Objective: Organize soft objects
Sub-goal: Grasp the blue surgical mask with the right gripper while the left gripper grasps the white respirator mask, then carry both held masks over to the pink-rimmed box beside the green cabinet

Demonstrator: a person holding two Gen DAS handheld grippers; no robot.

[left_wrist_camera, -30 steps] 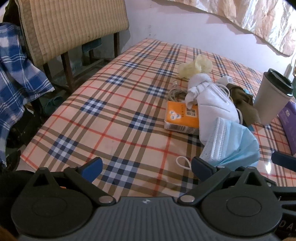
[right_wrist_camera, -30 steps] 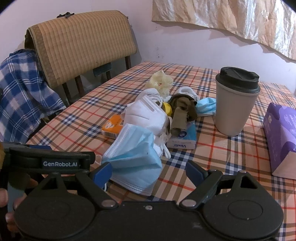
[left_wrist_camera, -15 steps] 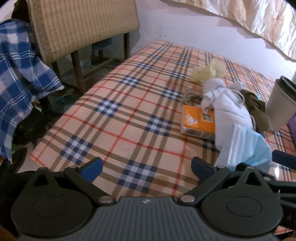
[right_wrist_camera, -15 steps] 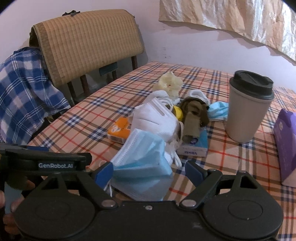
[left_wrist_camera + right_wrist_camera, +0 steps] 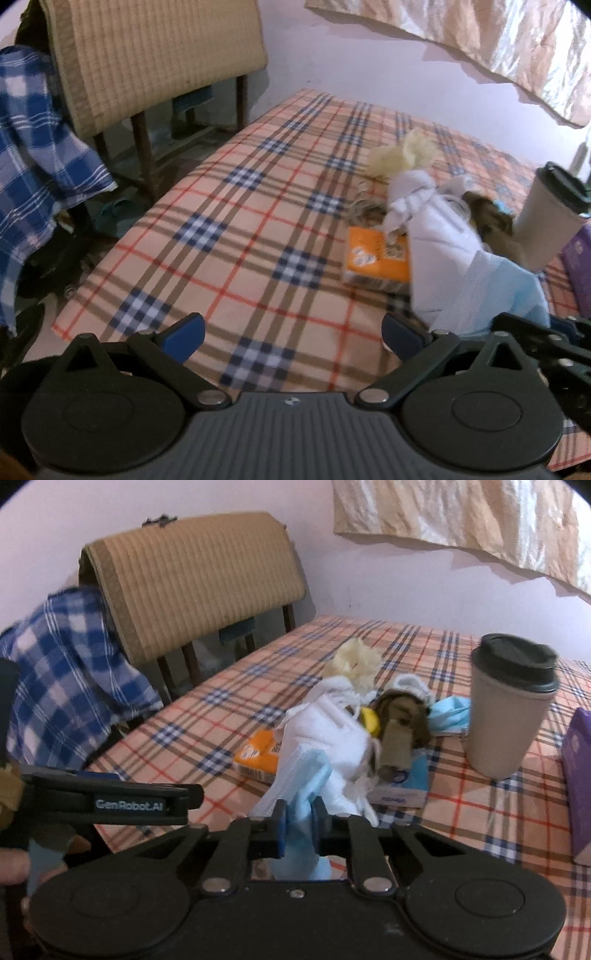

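Note:
A pile of soft things lies mid-table: a blue surgical mask (image 5: 303, 786), a white folded mask (image 5: 325, 727), a pale yellow glove (image 5: 356, 661), an olive cloth (image 5: 400, 720) and a second blue mask (image 5: 450, 714). My right gripper (image 5: 298, 821) is shut on the near edge of the blue surgical mask, bunching it between the pads. In the left wrist view the same blue mask (image 5: 506, 291) rises at the right, next to the white mask (image 5: 439, 236). My left gripper (image 5: 293, 334) stands open over bare plaid cloth, left of the pile, holding nothing.
An orange tissue pack (image 5: 376, 262) and a blue-white tissue pack (image 5: 404, 790) lie by the pile. A beige lidded cup (image 5: 509, 712) stands right of it, a purple box (image 5: 580, 775) at the far right. A chair with a straw mat (image 5: 192, 579) and blue checked cloth (image 5: 70, 672) stands left.
My right gripper's jaws went from wide open to shut on the blue surgical mask, crumpling its near edge. The left gripper stayed open, its view drifting slightly left.

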